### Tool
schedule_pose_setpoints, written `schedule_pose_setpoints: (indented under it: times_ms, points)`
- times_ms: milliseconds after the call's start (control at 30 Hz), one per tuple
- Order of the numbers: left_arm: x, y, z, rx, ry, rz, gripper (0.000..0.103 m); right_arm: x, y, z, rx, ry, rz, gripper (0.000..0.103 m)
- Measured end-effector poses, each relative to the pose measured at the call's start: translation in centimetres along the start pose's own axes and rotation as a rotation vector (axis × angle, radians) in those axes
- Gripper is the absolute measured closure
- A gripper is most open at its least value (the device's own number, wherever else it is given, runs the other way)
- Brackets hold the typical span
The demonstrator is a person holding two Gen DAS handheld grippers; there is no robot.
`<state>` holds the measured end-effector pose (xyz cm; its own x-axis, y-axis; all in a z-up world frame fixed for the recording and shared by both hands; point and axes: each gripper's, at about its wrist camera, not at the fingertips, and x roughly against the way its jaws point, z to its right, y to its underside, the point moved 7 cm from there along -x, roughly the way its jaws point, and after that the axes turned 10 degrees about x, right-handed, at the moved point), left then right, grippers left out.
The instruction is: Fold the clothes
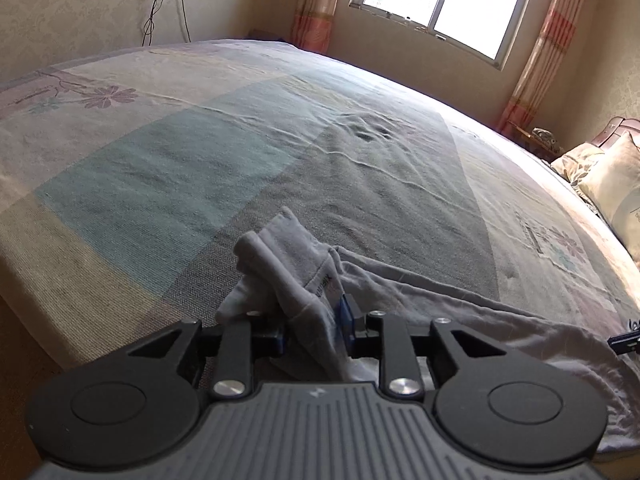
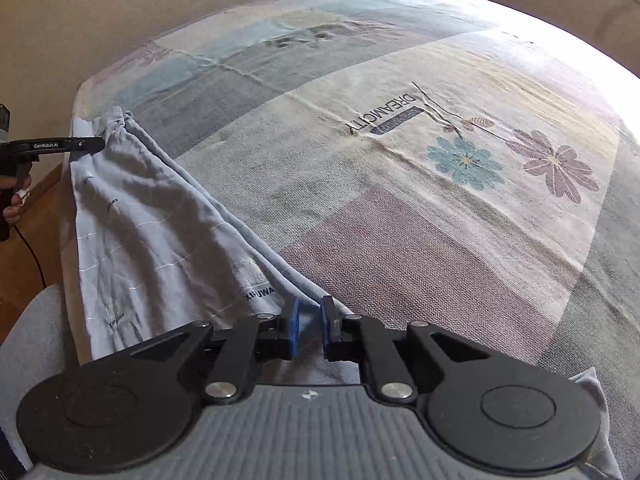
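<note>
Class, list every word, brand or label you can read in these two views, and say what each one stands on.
"DREAMCITY": printed upside down on the bedsheet, beside the flowers.
"GenRobot.AI": on the left hand-held gripper, seen in the right wrist view.
"XIFUWA": on the grey garment; repeated smaller lower left, only partly legible.
Small label under "DREAMCITY": too blurred to read.

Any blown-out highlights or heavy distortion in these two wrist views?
Left wrist view: the window is clipped to white, and the bed bulges with fisheye curvature. Right wrist view: the bedspread's far right edge is washed out by glare; corners vignette dark in both.
</note>
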<state>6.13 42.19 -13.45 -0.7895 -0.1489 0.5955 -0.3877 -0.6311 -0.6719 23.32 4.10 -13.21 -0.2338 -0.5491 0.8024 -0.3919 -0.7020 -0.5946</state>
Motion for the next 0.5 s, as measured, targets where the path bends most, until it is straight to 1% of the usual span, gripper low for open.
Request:
schedule_pose_setpoints:
  times_ms: [33,67,100,133,200,233,267,300,333,400,500]
  points:
    - [-0.2,-0.3,-0.2,0.025,0.010,0.003,0.057,0.0,0.1,-0.2,-0.007,-0.004,0.003,0.089]
    - [-0.5,-0.7,-0.5,0.050,0.014,0.005,0.047,0.0,0.1,-0.3,-0.014,-0.007,0.006,0.089]
    - [-0.8,-1.0,-0.7,0.075,0.017,0.006,0.046,0.0,0.2,-0.5,-0.021,-0.007,0.010,0.089]
    - [-1.1,-1.3,-0.9,0.100,0.021,0.008,0.048,0.0,0.2,-0.6,-0.028,-0.007,0.014,0.089]
    - [-1.7,-2.0,-1.4,0.150,0.029,0.011,0.060,-0.1,0.3,-0.7,-0.047,-0.005,0.020,0.089]
    - [-2.0,-2.3,-1.7,0.175,0.033,0.013,0.077,0.0,0.3,-0.8,-0.050,-0.003,0.021,0.089]
    - [-2.0,-2.6,-1.5,0.166,0.036,0.024,0.091,0.0,0.3,-0.9,-0.052,-0.002,0.022,0.089]
    - [-1.6,-3.0,-0.9,0.144,0.051,0.044,0.098,0.1,0.2,-1.0,-0.049,-0.003,0.021,0.089]
    - [-1.2,-3.3,-0.3,0.126,0.071,0.065,0.100,0.1,0.2,-1.2,-0.045,-0.002,0.020,0.089]
    - [-0.5,-4.0,0.4,0.110,0.107,0.109,0.100,0.3,0.2,-1.2,-0.043,0.003,0.028,0.089]
    - [-0.2,-4.6,0.5,0.094,0.121,0.154,0.099,0.7,0.0,-1.2,-0.056,0.006,0.048,0.089]
